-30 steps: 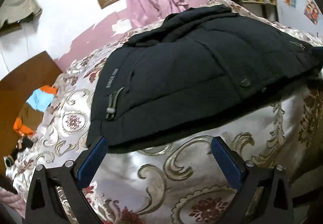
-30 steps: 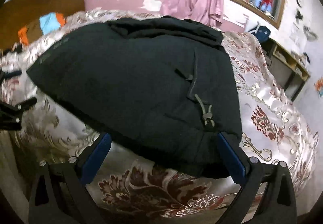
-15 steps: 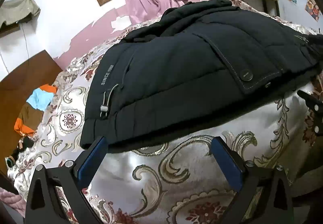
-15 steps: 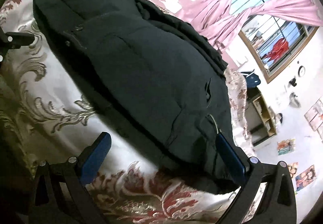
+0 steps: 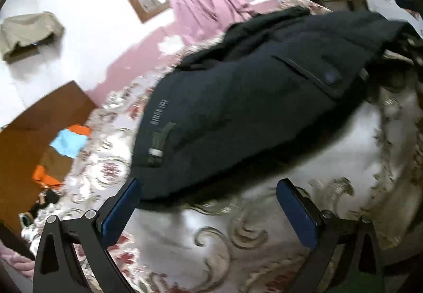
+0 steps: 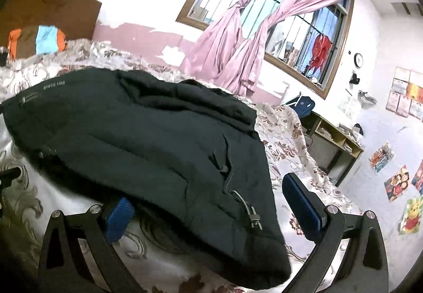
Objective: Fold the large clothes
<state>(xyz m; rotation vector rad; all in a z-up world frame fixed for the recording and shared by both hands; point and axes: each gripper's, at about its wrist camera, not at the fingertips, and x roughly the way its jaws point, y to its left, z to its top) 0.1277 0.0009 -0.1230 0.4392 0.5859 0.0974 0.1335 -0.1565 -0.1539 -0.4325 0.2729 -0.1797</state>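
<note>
both my tongs gape wide: left gripper (image 5: 206,203) at the black jacket (image 5: 251,113) hem, right gripper (image 6: 206,203) straddling its lower-centre corner. jacket fills mid-frame on the bedspread (image 5: 211,245), seemingly folded narrow; the crosswise fold looks left.

Left wrist view motion-blurred; right wrist view sharper, daylit window (image 6: 304,28); both bend at the edges
</note>
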